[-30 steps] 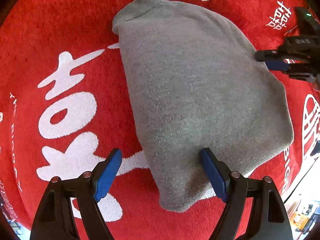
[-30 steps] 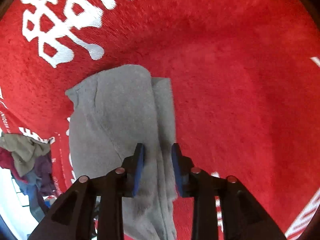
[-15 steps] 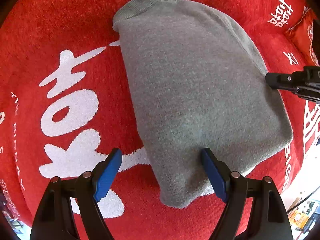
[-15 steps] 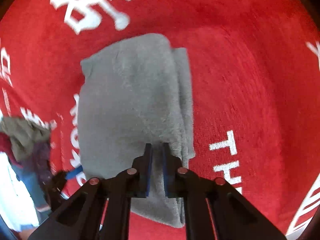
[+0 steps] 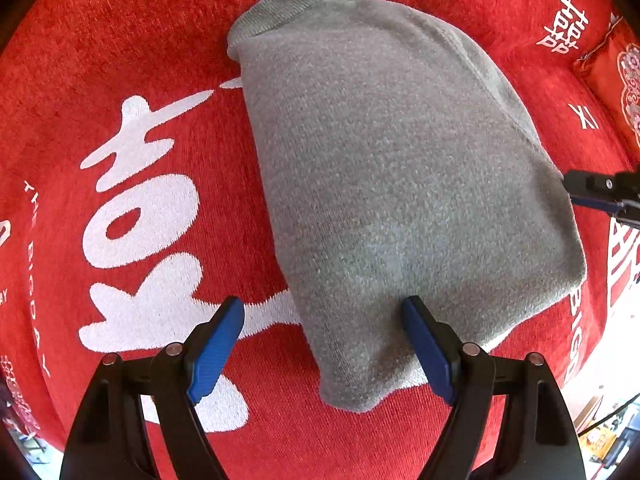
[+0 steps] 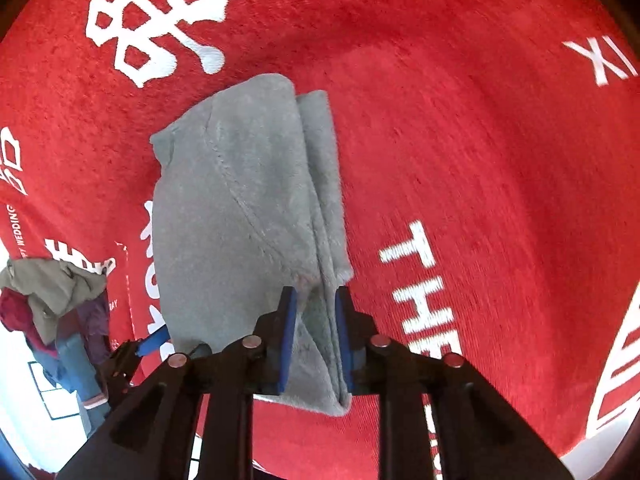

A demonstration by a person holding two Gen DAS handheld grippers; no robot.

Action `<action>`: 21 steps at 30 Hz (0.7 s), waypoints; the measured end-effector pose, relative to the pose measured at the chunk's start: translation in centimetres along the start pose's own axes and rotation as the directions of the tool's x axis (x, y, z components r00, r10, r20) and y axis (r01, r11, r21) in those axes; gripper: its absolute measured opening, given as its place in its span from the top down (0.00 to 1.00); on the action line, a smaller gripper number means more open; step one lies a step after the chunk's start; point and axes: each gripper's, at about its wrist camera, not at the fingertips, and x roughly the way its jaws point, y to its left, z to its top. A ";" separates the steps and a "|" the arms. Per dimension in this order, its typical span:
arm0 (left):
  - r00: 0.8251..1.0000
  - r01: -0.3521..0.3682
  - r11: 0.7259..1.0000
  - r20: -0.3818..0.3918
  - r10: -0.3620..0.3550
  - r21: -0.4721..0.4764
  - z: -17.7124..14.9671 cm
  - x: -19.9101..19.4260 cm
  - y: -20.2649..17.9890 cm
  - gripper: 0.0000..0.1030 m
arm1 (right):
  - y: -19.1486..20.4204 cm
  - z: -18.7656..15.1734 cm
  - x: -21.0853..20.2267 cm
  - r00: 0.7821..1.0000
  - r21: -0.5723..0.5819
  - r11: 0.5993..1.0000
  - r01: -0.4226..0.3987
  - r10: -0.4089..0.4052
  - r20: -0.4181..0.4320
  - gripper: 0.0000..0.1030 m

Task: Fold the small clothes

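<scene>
A small grey knit sweater [image 5: 392, 184] lies folded on a red cloth with white characters [image 5: 132, 208]. My left gripper [image 5: 324, 344] is open, its blue pads astride the sweater's near corner, just above it. My right gripper [image 6: 314, 324] is partly open, with its pads either side of the sweater's layered edge [image 6: 316, 264], not pinching it. The sweater also shows in the right wrist view [image 6: 240, 216]. The right gripper appears at the far right of the left wrist view [image 5: 600, 196]. The left gripper shows small at the lower left of the right wrist view [image 6: 150, 344].
A heap of other clothes [image 6: 52, 296] lies beyond the cloth's edge at lower left of the right wrist view. A red patterned cushion [image 5: 616, 72] sits at the far right. The cloth's edge [image 5: 596, 320] drops off at lower right.
My right gripper closed half a second ago and has now opened a little around the sweater's edge. It shifted along that edge. The left gripper has stayed open and still.
</scene>
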 end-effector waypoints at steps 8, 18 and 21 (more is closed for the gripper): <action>0.999 -0.035 0.999 -0.008 0.035 -0.006 0.2 0.1 -0.4 0.06 | -1.0 -1.4 0.3 0.999 0.025 1.000 0.015 -0.015 -0.029 0.76; 0.999 0.034 0.997 -0.035 -0.036 -0.069 -0.1 -0.2 1.3 0.02 | -2.1 -2.0 0.4 0.999 0.054 0.999 0.003 -0.001 -0.036 0.55; 0.997 0.067 0.991 -0.031 -0.071 -0.112 0.2 -0.7 2.5 0.02 | -2.2 -1.9 0.3 0.999 0.046 0.999 -0.009 0.010 -0.036 0.47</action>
